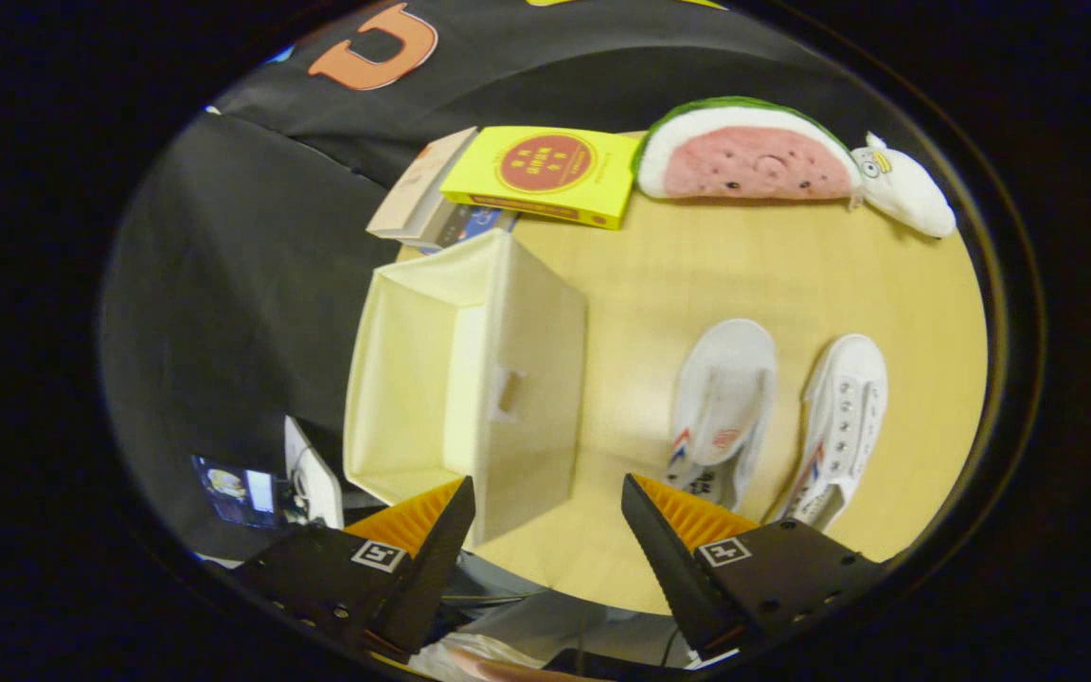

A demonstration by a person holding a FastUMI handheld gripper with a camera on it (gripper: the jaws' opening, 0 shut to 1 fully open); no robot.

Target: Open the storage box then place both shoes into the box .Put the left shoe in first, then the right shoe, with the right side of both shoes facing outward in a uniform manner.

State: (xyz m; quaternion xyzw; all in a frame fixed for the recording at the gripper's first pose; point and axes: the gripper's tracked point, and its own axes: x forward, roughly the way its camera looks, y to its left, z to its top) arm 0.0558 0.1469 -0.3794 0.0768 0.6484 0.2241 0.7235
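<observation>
1. On the round wooden table (659, 284) lie two white shoes (722, 407) (844, 421) side by side, one cream storage box (470, 379), one yellow box (545, 173), one watermelon plush (749, 156) and one white plush (905, 194).
2. The heels of both shoes are partly hidden behind one finger (688, 530).
3. The storage box, left of the shoes, stands open-topped, with a handle slot in its side.
4. The gripper (545, 530) hovers wide open, holding nothing.

High over table (773, 284), facing down

Watermelon plush (744, 156), white plush (905, 194), yellow box (545, 172), books (418, 194)
</observation>
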